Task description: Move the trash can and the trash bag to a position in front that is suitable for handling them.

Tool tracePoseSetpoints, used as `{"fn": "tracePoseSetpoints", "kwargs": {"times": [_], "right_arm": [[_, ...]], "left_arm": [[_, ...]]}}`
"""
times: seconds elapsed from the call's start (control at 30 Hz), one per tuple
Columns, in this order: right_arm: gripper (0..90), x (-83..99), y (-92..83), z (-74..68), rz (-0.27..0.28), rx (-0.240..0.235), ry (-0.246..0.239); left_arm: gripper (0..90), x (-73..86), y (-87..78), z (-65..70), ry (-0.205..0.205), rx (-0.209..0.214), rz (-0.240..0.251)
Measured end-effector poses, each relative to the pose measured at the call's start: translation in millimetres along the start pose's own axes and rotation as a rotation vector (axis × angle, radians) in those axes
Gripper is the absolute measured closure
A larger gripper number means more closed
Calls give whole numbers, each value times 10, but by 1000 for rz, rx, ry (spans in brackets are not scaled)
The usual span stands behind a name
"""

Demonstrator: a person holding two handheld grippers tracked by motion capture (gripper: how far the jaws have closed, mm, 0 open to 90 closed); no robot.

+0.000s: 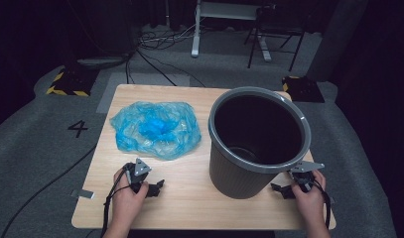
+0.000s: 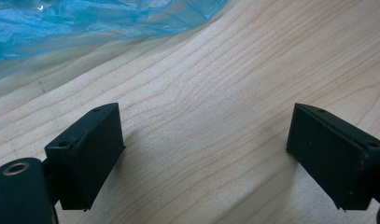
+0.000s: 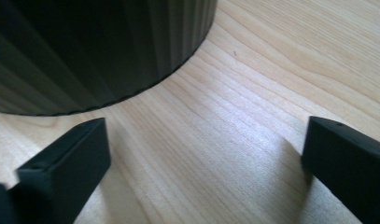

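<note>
On a pale wooden worktop in a dark studio, we rest a hand-held gripper in each hand at the near edge, with a crumpled blue plastic bag lying toward the far left and a grey ribbed bin standing upright on the right, its mouth empty. The work in hand looks to be lining the bin with that bag, and it has not begun. To do the first step well, we judge that the left hand-held gripper should reach forward to the bag's near edge, pinch a single layer of film rather than a bunched fold, and lift it clear before shaking it loose, since thin plastic slips and clings. The right hand-held gripper sits just beside the bin's base, well placed to steady the wall or catch the bag's other edge. In the left gripper view its jaws stand spread wide over bare wood, the bag near but untouched; in the right gripper view the jaws are likewise parted with nothing between them, the bin close ahead.
</note>
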State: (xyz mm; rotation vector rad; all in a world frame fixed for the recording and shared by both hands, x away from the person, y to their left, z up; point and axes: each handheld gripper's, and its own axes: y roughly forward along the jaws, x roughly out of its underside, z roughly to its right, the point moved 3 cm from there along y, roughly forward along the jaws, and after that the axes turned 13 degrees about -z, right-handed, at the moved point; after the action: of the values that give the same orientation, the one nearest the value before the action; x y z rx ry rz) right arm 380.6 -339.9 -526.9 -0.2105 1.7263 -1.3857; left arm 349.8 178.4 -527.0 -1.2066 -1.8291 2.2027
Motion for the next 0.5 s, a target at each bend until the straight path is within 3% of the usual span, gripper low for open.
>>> {"fn": "tracePoseSetpoints", "kwargs": {"times": [0.4, 0.5], "right_arm": [[12, 11, -10, -19, 0, 14, 29], [102, 25, -33, -18, 16, 8, 36]], "left_arm": [[118, -33, 7, -9, -11, -7, -7], [192, -55, -6, -6, -15, -23, -10]]}}
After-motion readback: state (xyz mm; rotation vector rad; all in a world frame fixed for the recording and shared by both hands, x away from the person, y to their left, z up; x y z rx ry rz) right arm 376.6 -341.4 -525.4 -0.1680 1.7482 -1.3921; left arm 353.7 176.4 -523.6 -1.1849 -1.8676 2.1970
